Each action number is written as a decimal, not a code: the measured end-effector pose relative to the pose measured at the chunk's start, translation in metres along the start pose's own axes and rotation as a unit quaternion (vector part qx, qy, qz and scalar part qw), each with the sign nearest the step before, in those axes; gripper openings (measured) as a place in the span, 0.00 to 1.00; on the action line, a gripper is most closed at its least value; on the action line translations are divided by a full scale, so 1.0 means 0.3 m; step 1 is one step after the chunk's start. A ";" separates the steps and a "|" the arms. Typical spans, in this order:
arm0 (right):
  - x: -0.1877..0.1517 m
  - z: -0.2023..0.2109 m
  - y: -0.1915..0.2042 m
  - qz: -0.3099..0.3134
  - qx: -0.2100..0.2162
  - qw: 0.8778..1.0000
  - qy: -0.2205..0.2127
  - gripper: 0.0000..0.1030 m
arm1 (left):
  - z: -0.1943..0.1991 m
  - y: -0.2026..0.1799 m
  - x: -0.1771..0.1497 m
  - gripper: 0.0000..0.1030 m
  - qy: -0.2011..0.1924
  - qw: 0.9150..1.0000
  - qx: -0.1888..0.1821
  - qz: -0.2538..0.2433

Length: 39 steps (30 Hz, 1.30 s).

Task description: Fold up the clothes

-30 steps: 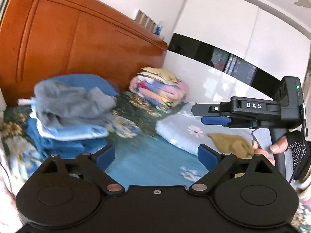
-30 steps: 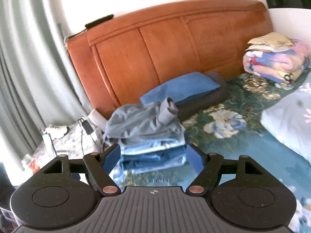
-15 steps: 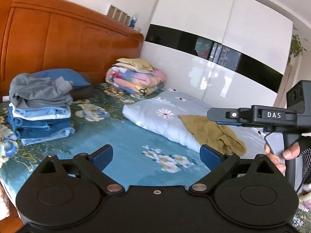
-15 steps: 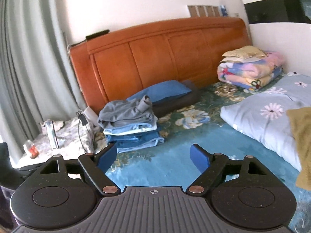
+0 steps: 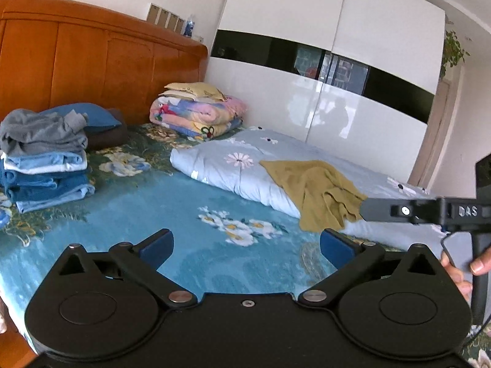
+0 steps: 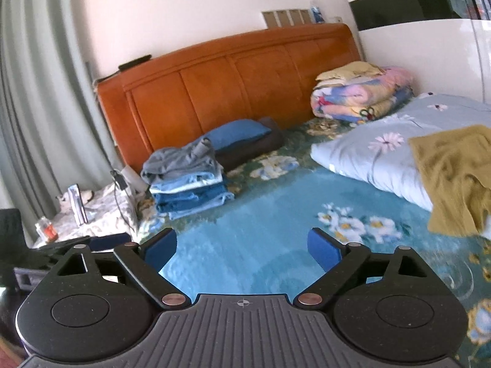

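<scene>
over the bed (image 5: 129, 224), my left hand-held gripper (image 5: 245, 247) and right hand-held gripper (image 6: 242, 250) are both opening wide, nothing between their jaws. i'd head for the olive garment (image 5: 319, 193) on the quilt (image 5: 224, 168) and pinch two corners.

Orange wooden headboard (image 5: 101, 61); rolled floral quilt (image 5: 199, 116) beside white wardrobe (image 5: 322, 70); grey curtain (image 6: 33, 107) left.
</scene>
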State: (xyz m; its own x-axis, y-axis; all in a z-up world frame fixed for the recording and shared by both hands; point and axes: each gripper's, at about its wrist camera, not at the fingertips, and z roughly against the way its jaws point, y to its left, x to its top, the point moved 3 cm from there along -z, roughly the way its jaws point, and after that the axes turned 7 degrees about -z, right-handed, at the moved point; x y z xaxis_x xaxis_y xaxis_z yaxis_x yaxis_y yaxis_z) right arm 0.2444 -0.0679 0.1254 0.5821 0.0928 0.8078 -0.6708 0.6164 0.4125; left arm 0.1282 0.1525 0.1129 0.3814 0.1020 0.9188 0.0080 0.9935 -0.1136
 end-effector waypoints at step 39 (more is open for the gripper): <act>-0.626 0.203 -0.215 -0.079 -0.253 0.964 0.016 0.99 | -0.021 -0.243 -0.547 0.98 0.060 0.997 0.007 -0.041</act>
State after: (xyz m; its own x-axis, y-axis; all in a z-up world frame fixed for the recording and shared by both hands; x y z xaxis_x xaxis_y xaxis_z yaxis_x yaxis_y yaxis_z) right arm 0.1504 -0.1726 -0.0274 0.6781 -0.0138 0.7348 -0.2677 0.9265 0.2644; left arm 0.0710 0.0630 -0.0320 0.4877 0.0146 0.8729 0.0316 0.9989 -0.0344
